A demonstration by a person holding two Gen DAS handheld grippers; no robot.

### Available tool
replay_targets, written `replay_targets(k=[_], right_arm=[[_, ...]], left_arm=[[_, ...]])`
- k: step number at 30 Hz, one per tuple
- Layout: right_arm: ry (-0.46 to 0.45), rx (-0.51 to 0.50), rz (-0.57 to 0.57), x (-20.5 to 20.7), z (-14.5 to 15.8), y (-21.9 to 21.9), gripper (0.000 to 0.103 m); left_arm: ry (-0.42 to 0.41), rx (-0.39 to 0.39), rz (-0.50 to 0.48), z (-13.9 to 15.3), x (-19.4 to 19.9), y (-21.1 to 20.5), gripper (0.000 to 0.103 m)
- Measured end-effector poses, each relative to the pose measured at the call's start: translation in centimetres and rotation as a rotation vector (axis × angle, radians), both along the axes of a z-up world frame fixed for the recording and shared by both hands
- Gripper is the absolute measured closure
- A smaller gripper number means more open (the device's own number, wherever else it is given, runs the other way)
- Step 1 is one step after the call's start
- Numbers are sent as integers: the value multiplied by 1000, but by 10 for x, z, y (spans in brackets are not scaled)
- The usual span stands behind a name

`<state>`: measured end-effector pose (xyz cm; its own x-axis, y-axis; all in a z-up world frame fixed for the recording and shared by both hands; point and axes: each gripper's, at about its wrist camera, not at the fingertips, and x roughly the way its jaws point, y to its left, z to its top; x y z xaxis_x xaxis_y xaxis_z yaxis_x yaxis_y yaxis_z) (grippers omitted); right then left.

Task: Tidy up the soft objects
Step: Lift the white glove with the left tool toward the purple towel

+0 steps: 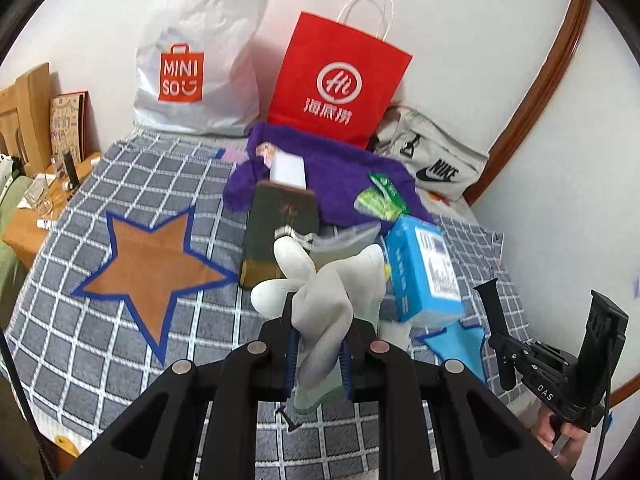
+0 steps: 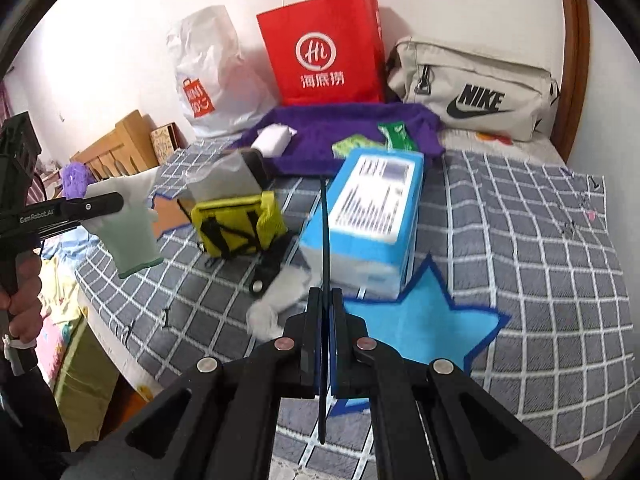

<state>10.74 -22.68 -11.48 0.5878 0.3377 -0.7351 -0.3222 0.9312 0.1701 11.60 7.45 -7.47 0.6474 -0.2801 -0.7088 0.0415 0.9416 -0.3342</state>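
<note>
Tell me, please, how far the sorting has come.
Done: nothing visibly; the brown star patch is bare. In hand: left gripper clamps a white glove, right gripper a black strap. Left: second glove, yellow pouch, blue pack on the bed.

Knit cloth glove (image 1: 320, 300); fuzzy purple blanket (image 1: 332, 176); glossy paper bag (image 1: 340, 76)

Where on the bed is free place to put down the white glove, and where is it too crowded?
Free: the checked blanket right of the blue box, in front of the Nike bag, and the brown star with the squares around it. Crowded: the middle, from the purple cloth to the yellow pouch. The left gripper holds the white glove.
</note>
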Motion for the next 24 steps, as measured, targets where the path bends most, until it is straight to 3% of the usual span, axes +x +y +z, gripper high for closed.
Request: replay_targets(k=[11,24], right_arm=[[-65,-7,-12,49,41,-1,100],[-63,-5,-3,131,52,6,100]], left_arm=[[-20,12,19,25,40,5,86],[2,0,67,31,101,21,86]])
